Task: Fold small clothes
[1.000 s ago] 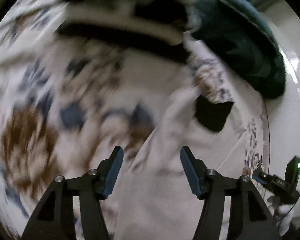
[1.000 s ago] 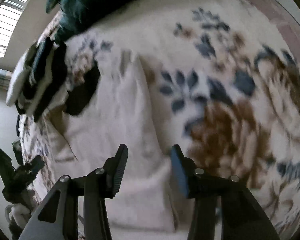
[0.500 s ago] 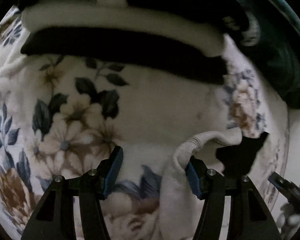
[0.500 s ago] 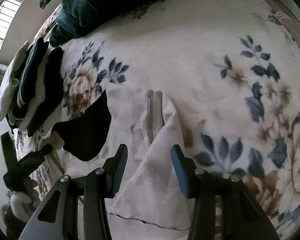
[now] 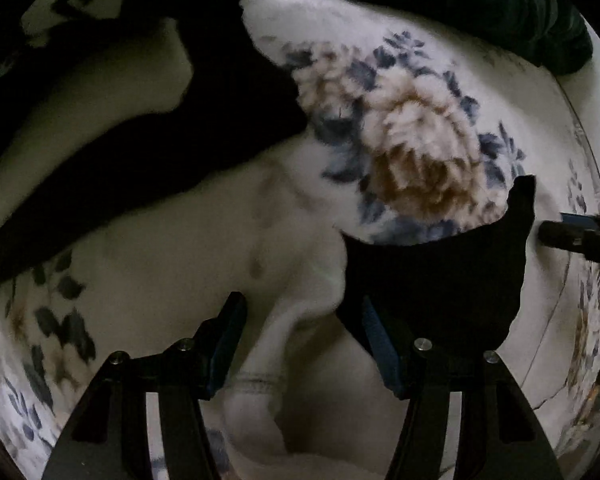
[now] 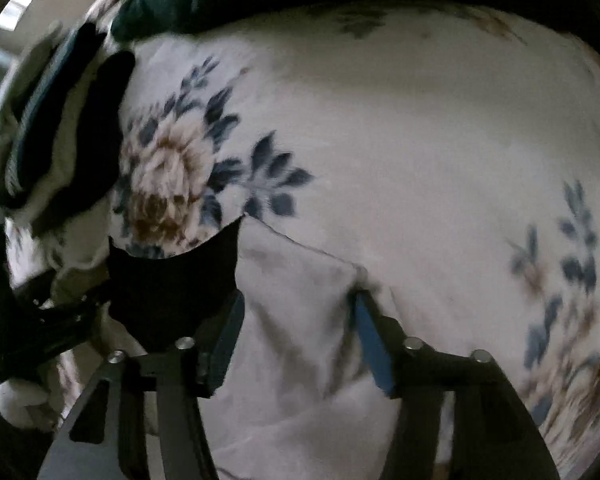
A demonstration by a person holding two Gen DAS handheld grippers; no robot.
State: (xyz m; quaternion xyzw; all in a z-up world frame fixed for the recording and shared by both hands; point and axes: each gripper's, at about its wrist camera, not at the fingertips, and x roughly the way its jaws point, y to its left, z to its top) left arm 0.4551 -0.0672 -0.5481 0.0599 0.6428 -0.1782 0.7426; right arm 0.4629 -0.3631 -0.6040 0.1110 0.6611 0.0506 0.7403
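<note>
Cream garment (image 5: 300,264) with black panel (image 5: 440,280) lies on the floral bed (image 5: 416,140), near its edge beside the folded stack (image 6: 60,128). Left hand-held gripper (image 5: 300,340) has come down over a bunched hem, jaws apart; right hand-held gripper (image 6: 296,336) likewise straddles fabric, unclamped. Fold grasp looks imminent.

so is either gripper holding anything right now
Nothing is held. Left gripper and right gripper are both open, each straddling the white garment.
</note>
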